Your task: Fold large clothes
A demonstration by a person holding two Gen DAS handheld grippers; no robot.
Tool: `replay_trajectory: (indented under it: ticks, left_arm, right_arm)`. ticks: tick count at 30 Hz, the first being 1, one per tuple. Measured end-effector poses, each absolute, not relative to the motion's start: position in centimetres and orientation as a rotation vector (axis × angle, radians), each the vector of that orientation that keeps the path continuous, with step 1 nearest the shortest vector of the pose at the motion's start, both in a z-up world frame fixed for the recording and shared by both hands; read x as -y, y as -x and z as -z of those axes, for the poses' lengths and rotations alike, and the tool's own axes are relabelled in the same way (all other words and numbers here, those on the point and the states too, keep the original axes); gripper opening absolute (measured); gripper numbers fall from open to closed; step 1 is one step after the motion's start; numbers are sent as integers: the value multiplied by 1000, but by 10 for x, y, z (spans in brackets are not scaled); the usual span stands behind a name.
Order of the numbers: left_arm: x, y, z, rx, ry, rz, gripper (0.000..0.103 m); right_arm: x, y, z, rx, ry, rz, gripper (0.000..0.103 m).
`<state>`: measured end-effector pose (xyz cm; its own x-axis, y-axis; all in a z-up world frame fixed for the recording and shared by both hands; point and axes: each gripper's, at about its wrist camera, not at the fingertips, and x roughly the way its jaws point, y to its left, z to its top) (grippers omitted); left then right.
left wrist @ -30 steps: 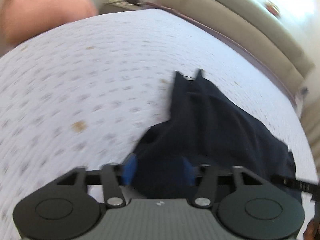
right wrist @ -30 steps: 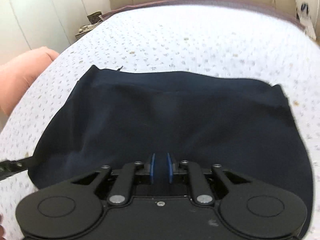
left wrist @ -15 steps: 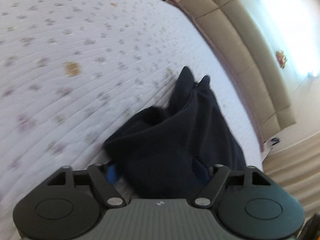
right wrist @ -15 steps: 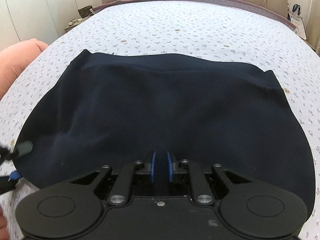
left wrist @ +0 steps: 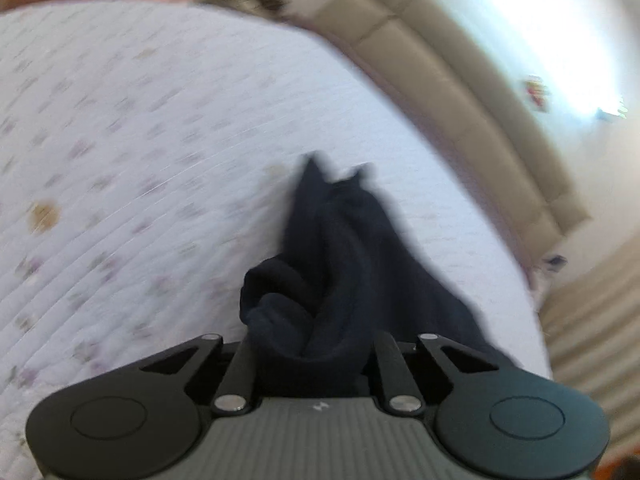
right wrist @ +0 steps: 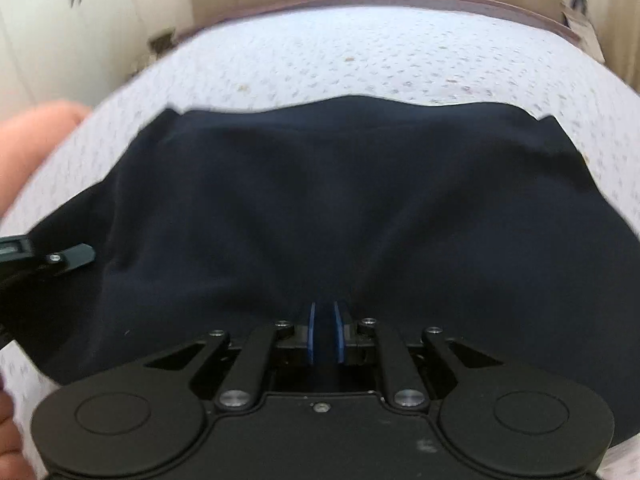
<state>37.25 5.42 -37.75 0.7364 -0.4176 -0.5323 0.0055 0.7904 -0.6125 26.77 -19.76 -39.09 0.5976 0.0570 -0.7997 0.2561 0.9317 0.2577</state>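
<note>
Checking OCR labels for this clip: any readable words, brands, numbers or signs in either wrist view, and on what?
None readable.
Left tool housing: small pale mark, no legible characters.
Small display on the left tool's body, seen from the right wrist: too blurred.
Wall decoration: coloured smear, too blurred.
Bag beside the bed: dark mark, not legible.

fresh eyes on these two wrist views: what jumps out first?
The dark navy garment, spread wide across the floral bedspread and filling the right wrist view. The right gripper pinches its near edge; in the left wrist view the left gripper is closing on a bunched fold of it.
</note>
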Motion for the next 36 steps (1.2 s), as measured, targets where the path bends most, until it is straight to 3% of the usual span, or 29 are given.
replay_trajectory:
  ticks: [8,12,16,21,24,26,36]
  left_arm:
    - [63,-345,293,-567,418,587,11]
    - [133,-327,277,-555,340,770,11]
    - [199,-306,284,-611,191,889,11]
    - [269,-284,345,-749,-111,830,11]
    - [279,-272,362,-735,-186,798,11]
    - [277,-273,362,-727,-185,793,11]
    - [253,-271,348,-728,-67,769,11]
  right_arm:
    - [278,-256,395,-911,-806,-22,14]
    - [338,-230,374,-816,-869,35,14]
    - [406,-203,358,-744,-885,133,16]
    - [466,-190,369,-760,-877,225,22]
    - [478,-199,374,-774,-905,160,50]
    - [478,-215,370,-758,-923,83,81]
    - [473,-298,388,-865,-987,-76,86]
